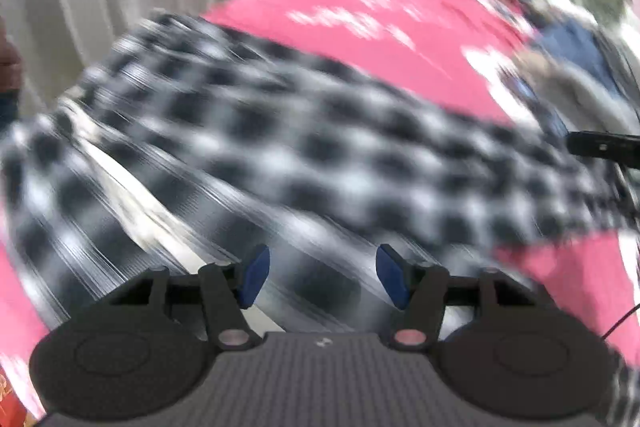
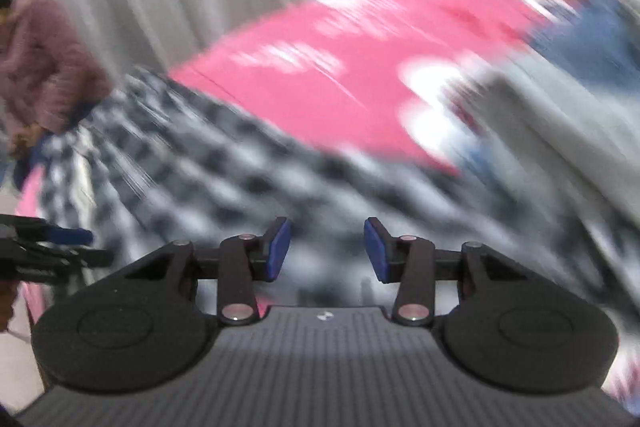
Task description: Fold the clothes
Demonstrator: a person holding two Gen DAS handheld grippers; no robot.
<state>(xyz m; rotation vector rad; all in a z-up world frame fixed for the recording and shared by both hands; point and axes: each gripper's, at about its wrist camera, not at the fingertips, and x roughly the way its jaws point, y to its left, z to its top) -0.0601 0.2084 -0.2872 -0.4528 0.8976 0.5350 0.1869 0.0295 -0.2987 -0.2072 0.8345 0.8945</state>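
Left hand-held gripper (image 1: 322, 275) and right hand-held gripper (image 2: 327, 253): jaws parted, empty, over spread checked shirt (image 1: 280, 147) on pink bed (image 1: 380, 27); fold stage undeterminable through blur.

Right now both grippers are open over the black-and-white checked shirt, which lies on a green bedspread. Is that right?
Not quite: the bedspread is pink with white markings, not green, as both wrist views show. The rest holds: the left gripper and right gripper are open over the black-and-white checked shirt.

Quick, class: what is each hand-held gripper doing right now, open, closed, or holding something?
Left hand-held gripper: open, holding nothing, above the checked garment.
Right hand-held gripper: open, holding nothing.
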